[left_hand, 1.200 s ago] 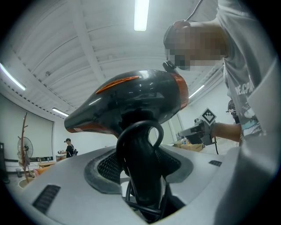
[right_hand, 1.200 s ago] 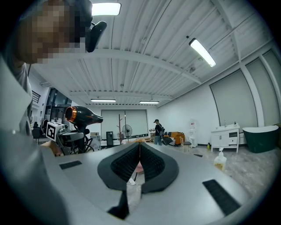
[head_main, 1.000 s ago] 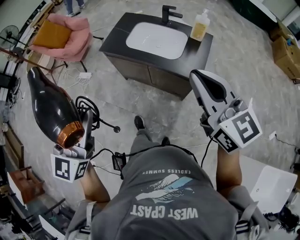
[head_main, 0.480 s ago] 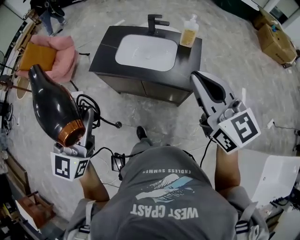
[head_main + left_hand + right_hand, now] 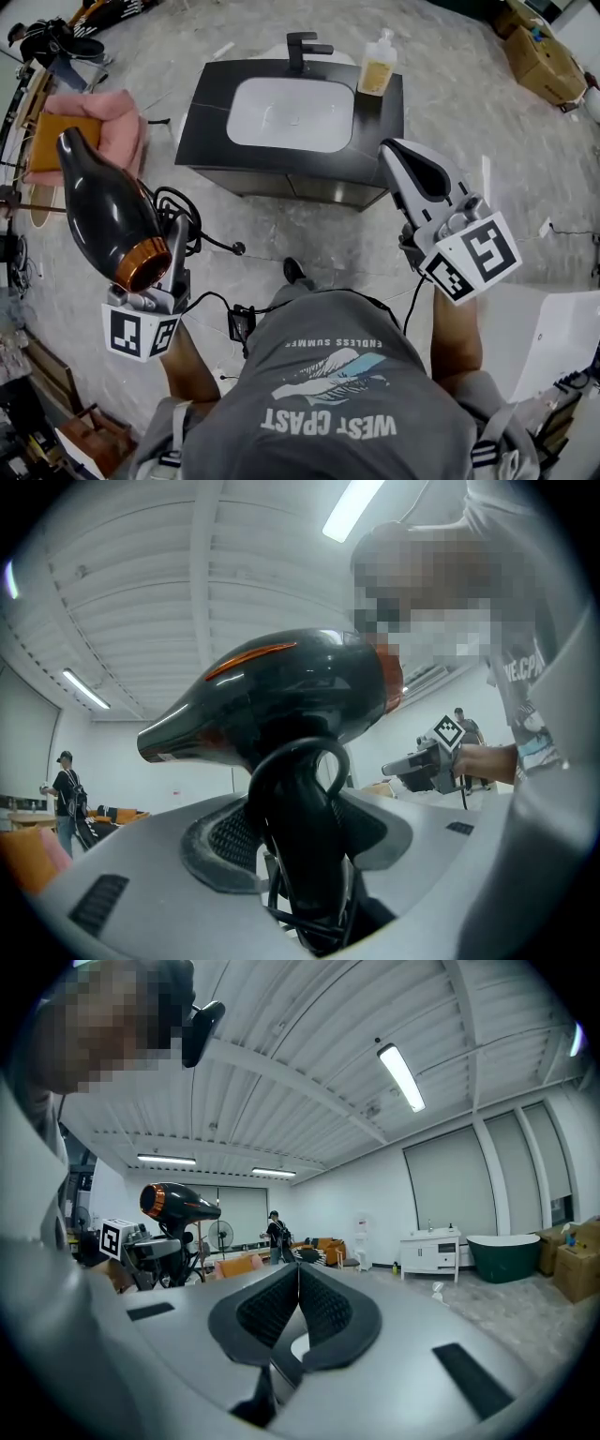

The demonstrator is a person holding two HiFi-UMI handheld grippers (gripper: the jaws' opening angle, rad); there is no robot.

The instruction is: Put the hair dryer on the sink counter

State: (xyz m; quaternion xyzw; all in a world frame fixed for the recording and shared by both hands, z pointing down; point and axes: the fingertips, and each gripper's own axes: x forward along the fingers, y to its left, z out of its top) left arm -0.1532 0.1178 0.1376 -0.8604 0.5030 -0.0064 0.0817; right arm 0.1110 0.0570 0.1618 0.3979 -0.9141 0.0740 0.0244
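Observation:
A black hair dryer [image 5: 108, 211] with a copper ring at its back end is carried at the left of the head view, nozzle pointing away. My left gripper [image 5: 174, 251] is shut on its handle [image 5: 302, 846], and the coiled cord hangs beside the jaws. Ahead on the floor stands the sink counter [image 5: 211, 103], dark-topped, with a white basin [image 5: 291, 101], a black faucet [image 5: 305, 47] and a soap bottle [image 5: 377, 66]. My right gripper [image 5: 401, 157] is held level at the right, pads together [image 5: 298, 1302], with nothing in it. Both grippers are short of the counter.
A pink chair with an orange cushion [image 5: 84, 136] stands left of the counter. Cardboard boxes [image 5: 539, 61] sit at the far right, a white panel [image 5: 553, 337] at the near right. Cables [image 5: 216, 246] trail over the floor. A white vanity [image 5: 431, 1246], a green tub [image 5: 502, 1258] and a person [image 5: 275, 1232] are far off.
The sink counter has swung from a slanted place at upper right to square and centred ahead, and the pink chair has slid left. Both grippers keep their pose and grip.

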